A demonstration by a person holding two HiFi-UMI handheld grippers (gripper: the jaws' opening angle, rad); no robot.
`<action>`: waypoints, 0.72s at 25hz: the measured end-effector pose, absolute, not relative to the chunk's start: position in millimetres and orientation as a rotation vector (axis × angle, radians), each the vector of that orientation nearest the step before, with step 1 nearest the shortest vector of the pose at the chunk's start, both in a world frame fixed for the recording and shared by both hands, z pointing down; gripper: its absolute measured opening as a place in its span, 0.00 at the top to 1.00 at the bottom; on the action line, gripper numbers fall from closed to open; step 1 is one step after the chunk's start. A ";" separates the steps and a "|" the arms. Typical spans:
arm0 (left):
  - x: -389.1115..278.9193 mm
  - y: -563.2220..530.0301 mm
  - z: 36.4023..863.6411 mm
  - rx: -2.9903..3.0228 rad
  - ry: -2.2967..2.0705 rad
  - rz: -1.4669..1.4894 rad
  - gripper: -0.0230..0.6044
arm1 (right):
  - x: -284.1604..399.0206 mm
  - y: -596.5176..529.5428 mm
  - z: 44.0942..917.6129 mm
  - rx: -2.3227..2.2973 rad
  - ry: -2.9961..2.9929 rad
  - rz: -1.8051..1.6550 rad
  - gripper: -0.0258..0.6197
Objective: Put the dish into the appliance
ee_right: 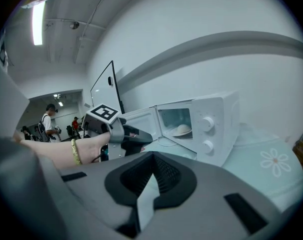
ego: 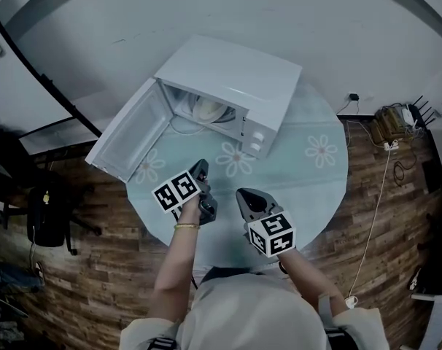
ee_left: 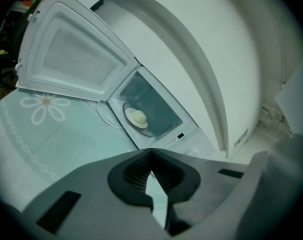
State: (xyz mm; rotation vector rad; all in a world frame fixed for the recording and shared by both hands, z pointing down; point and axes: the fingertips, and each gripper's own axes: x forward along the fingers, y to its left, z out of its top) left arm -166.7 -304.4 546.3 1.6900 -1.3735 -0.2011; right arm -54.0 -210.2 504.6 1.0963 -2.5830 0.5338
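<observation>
Left jaws: the left gripper (ee_left: 151,153) is clenching its jaws tip to tip, gripping nothing and touching nothing.
Right jaws: the right gripper (ee_right: 152,156) is likewise pressing its jaws together, empty, with nothing against them.
Left hand pose: the bare forearm is reaching forward over the table (ego: 319,184), wearing a bracelet (ego: 185,226) at the wrist. The gripper is hovering above the cloth with its tips pointing toward the open microwave (ego: 239,75), well short of it.
Right hand pose: the right arm is holding its gripper just beside the left one, a little nearer the body. It is angling up and left, toward the microwave's front.
Dish: the dish (ego: 206,110) is sitting inside the microwave's cavity, pale and round, apart from both grippers.
Door: the door (ego: 130,133) is hanging wide open to the left, its lower edge lying close over the table.
Controls: two round knobs (ee_right: 207,134) are showing one above the other on the panel to the right of the cavity.
Writing: each gripper's cube (ego: 176,192) is showing black-and-white square markers. A small dark mark under the cavity is too small to read.
Cloth: white flower prints are showing on the teal table cover.
Background: people (ee_right: 49,120) are standing far off in the right gripper view.
</observation>
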 end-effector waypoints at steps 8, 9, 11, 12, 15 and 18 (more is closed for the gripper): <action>-130.0 -213.3 527.5 1.768 -1.387 -0.136 0.94 | -25.1 -156.1 496.4 1.077 -2.598 0.530 0.95; -125.6 -202.0 525.6 1.769 -1.385 -0.140 0.94 | -21.4 -149.9 495.5 1.076 -2.601 0.530 0.95; -115.7 -179.2 522.4 1.772 -1.377 -0.141 0.94 | -14.0 -137.2 493.3 1.076 -2.608 0.531 0.95; -110.0 -168.2 521.2 1.774 -1.370 -0.139 0.94 | -10.1 -130.7 492.3 1.076 -2.611 0.530 0.95; -93.7 -139.0 518.4 1.788 -1.352 -0.119 0.94 | 0.9 -111.2 491.5 1.066 -2.617 0.531 0.95; -81.2 -113.1 516.0 1.832 -1.368 -0.063 0.94 | 10.6 -89.7 491.6 1.051 -2.625 0.537 0.95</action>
